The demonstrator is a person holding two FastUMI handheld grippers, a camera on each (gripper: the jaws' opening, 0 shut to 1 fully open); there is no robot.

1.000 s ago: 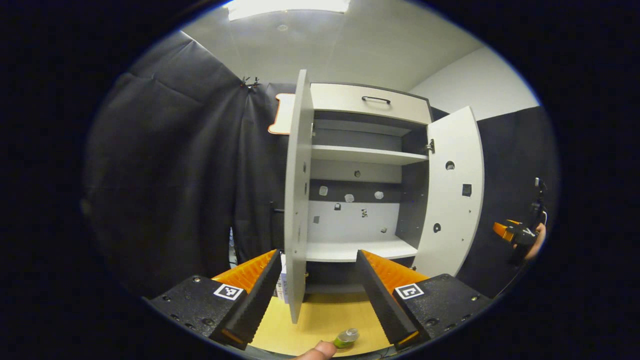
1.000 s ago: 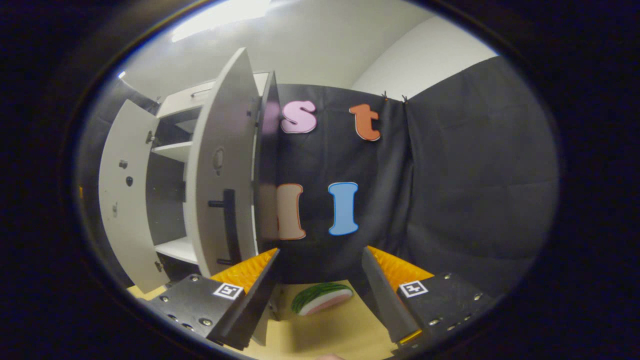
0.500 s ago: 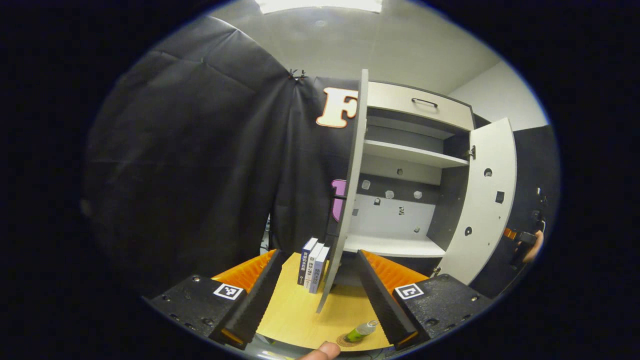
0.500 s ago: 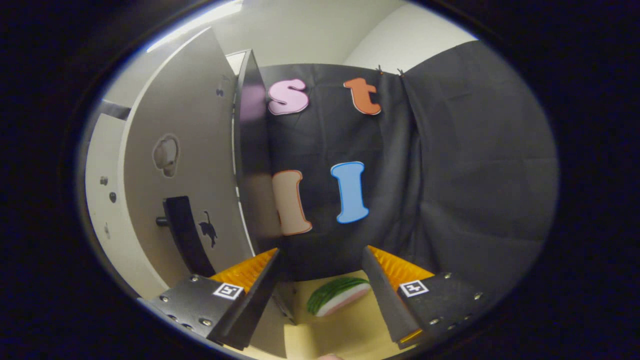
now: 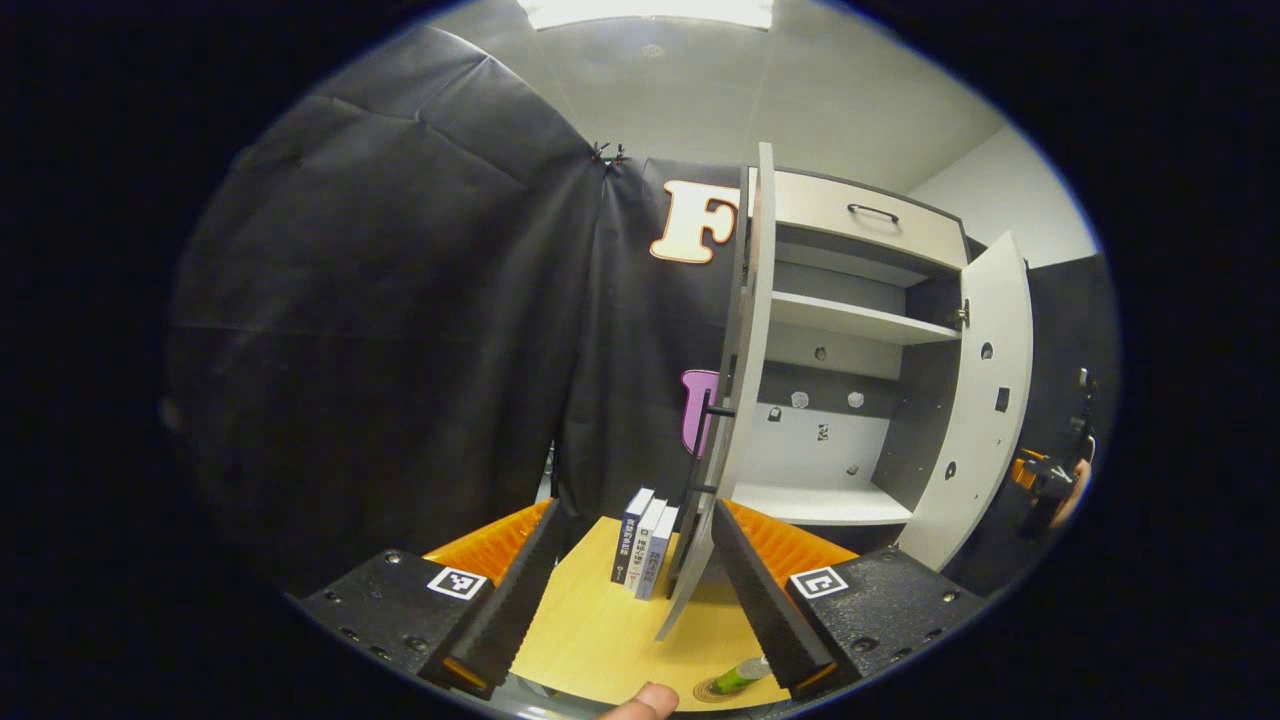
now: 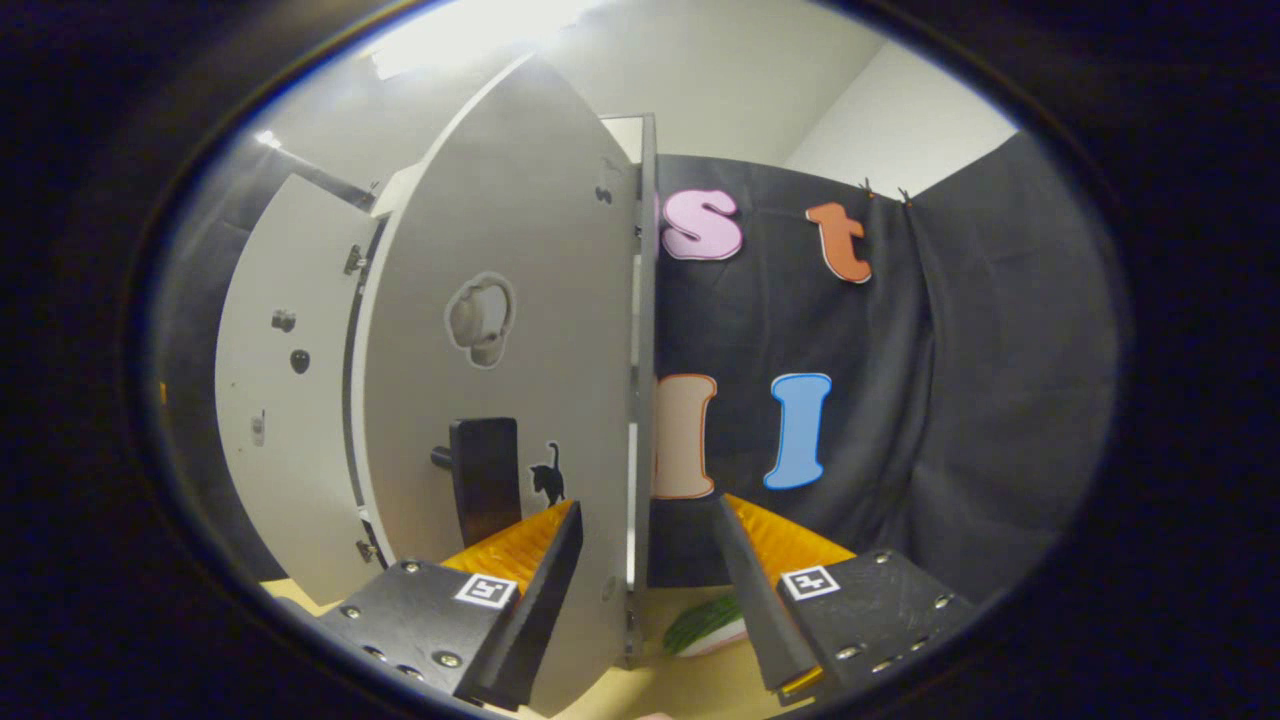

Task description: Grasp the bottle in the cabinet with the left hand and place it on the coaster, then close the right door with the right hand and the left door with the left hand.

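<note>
In the left gripper view the white cabinet (image 5: 860, 215) stands with both doors swung out. Its left door (image 5: 752, 350) is nearly edge-on, its black handle (image 5: 703, 440) facing left. My left gripper (image 5: 635, 510) is open, just in front of that door's lower edge. A green bottle (image 5: 745, 673) stands on a round coaster (image 5: 712, 689) near the table's front edge. In the right gripper view my right gripper (image 6: 647, 508) is open, close against the outer face of the right door (image 6: 500, 300), beside its black handle (image 6: 485, 480). The left door (image 6: 290, 400) shows beyond.
Three upright books (image 5: 645, 545) stand on the wooden table (image 5: 600, 620) left of the cabinet. A watermelon-slice toy (image 6: 705, 625) lies on the table right of the cabinet. The hand-held right gripper (image 5: 1045, 478) shows past the right door (image 5: 985, 400). Black cloth hangs all around.
My left gripper has shifted left, so the left door's outer side and handle now show. My right gripper has moved close to the right door's outer face.
</note>
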